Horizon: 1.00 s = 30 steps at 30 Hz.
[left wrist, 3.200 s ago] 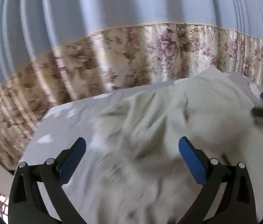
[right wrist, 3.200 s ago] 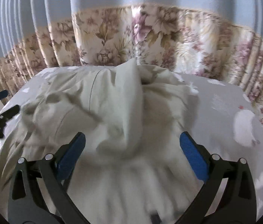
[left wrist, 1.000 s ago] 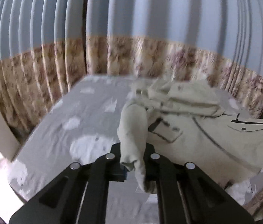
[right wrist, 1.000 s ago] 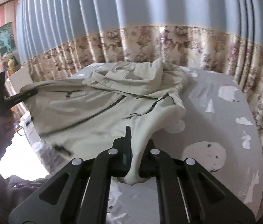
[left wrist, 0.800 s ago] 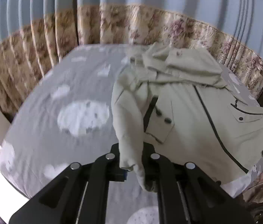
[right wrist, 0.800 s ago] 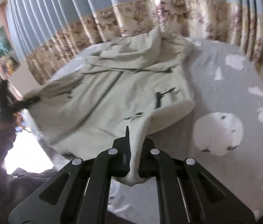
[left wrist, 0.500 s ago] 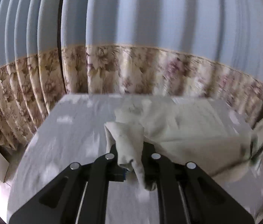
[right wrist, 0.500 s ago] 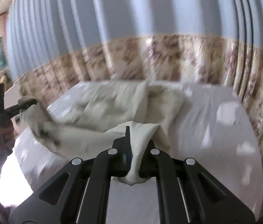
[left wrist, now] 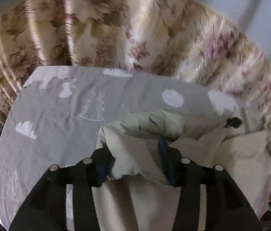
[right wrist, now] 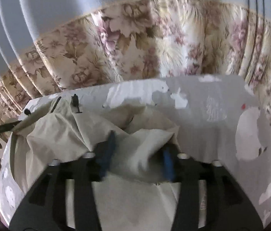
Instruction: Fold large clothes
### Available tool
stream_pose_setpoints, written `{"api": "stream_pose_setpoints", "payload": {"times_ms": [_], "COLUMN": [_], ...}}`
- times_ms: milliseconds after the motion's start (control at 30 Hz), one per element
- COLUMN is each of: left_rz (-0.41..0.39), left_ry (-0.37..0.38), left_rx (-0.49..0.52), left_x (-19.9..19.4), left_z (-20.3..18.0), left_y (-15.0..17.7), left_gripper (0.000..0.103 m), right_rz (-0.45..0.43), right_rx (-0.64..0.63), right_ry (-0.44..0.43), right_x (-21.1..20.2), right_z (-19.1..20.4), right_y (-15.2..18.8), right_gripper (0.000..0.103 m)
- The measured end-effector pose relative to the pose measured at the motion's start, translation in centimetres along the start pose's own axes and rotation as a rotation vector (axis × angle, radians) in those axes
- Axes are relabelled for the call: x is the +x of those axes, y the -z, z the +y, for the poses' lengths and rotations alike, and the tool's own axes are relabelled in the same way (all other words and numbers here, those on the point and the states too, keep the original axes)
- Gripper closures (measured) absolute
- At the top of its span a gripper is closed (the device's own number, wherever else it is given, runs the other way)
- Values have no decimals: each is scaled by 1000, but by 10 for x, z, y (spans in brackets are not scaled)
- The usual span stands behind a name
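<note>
1. Folded over since a second ago, the beige jacket (left wrist: 241,157) now lies doubled on the bed (left wrist: 62,119) – bunched right at both tongs' tips.
2. Left tongs (left wrist: 135,163) are opening, with loose cloth between the blue pads.
3. Right tongs (right wrist: 137,154) are opening too – a fold lies between them.
4. Floral curtain (right wrist: 135,44) hangs beyond.

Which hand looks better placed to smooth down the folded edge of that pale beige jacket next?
Probably the left gripper: the pale beige jacket shows a loose, raised fold ahead of it. The right gripper also has cloth between its opening jaws, but blur hides detail. It is a close call.
</note>
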<state>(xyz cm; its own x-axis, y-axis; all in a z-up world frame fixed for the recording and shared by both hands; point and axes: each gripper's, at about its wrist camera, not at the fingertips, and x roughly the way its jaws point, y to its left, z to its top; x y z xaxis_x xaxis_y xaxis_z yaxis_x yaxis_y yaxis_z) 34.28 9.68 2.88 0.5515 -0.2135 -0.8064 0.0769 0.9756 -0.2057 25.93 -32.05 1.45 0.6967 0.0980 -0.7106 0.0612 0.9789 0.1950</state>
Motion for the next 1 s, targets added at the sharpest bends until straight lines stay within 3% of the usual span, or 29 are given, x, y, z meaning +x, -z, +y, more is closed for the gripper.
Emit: {"api": "stream_pose_setpoints", "payload": {"times_ms": [33,67,167,200,233,267,300,367,467,600,700,767,833,900,1000], "left_rz": [-37,-53,-111,-119,-117,-115,-139,-191,-237,-143,-56,-13,-33,-25,-39], "left_ry": [2,-2,4,41,108,220,253,235,149,76,31,-24,-108,-123,-157], "left_rx": [3,9,10,-19,-60,-112,-136,-123,-70,214,346,363,359,303,233], "left_x": [-10,-14,-29,-32,-34,-39,-46,-57,-70,-43,4,38,64,77,89], "left_z": [-1,-4,-13,-10,-7,-3,-1,-3,-15,-68,-99,-109,-111,-106,-93], "left_y": [0,-3,-15,-19,-22,-26,-30,-38,-38,3,46,59,54,44,29], "left_gripper": [52,51,47,40,19,13,13,12,12,12,12,12,10,10,9], "right_rz": [-49,-134,-228,-241,-252,-254,-251,-209,-100,41,104,121,157,197,186], "right_rx": [16,27,11,5,-17,-41,-68,-126,-193,-290,-319,-297,-257,-220,-187], "right_ry": [26,61,123,105,77,53,21,-59,-197,-142,-48,29,51,51,50], "right_x": [-8,-20,-39,-45,-53,-57,-59,-57,-37,14,54,79,97,117,128], "right_z": [-2,-5,-4,0,7,14,23,46,83,113,116,108,99,90,80], "right_y": [-2,-8,-23,-24,-23,-19,-15,-3,17,46,52,41,33,26,22], "right_gripper": [11,3,3,3,3,3,3,3,3,3,3,3,3,3,3]}}
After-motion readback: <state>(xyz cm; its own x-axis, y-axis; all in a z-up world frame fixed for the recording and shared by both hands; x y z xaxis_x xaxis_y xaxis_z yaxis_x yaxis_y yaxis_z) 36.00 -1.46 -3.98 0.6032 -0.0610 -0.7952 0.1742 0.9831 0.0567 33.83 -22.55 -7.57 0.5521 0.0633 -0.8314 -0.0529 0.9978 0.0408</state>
